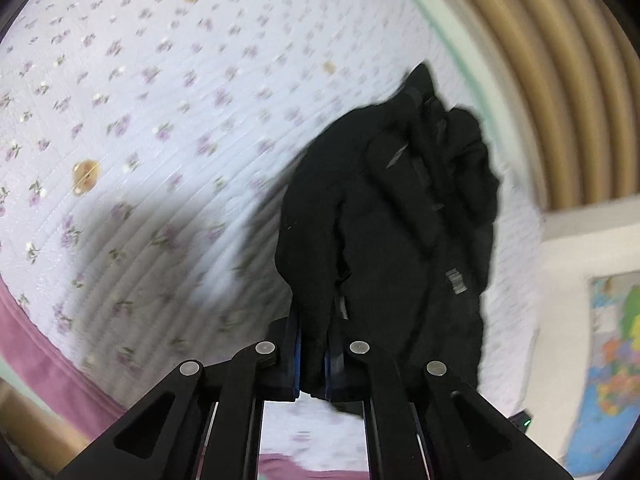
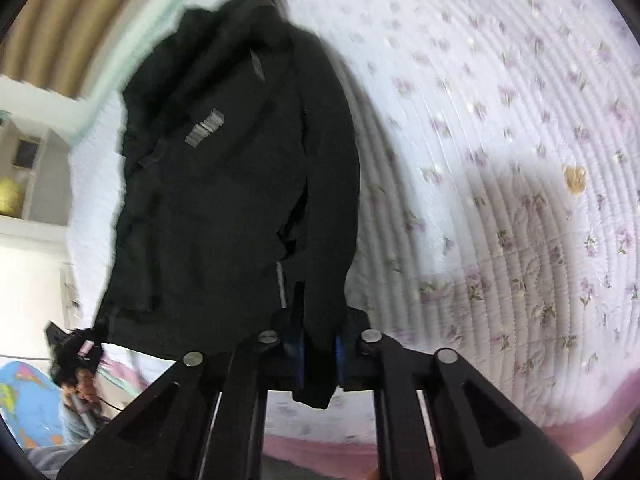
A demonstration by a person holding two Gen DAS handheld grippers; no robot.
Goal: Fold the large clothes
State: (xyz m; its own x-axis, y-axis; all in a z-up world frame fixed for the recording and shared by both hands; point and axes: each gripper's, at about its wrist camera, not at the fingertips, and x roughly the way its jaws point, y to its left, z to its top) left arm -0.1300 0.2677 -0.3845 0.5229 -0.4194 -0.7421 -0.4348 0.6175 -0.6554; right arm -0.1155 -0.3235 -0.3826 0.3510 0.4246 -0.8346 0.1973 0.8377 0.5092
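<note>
A large black jacket (image 1: pixel 400 208) with a small grey printed mark hangs bunched above a floral quilted bed. My left gripper (image 1: pixel 314 344) is shut on a fold of its edge. In the right wrist view the same black jacket (image 2: pixel 224 184) hangs stretched out, and my right gripper (image 2: pixel 318 344) is shut on another part of its hem. The left gripper (image 2: pixel 76 354) shows at the lower left of the right wrist view, holding the jacket's other end. Both views are motion-blurred.
The white quilt with purple flowers (image 1: pixel 160 140) covers the bed, with a pink border (image 1: pixel 60 364) at its near edge. A tan ribbed headboard (image 1: pixel 560 80) stands at the far side. A coloured map (image 1: pixel 608 360) and white shelves (image 2: pixel 28 168) are beside the bed.
</note>
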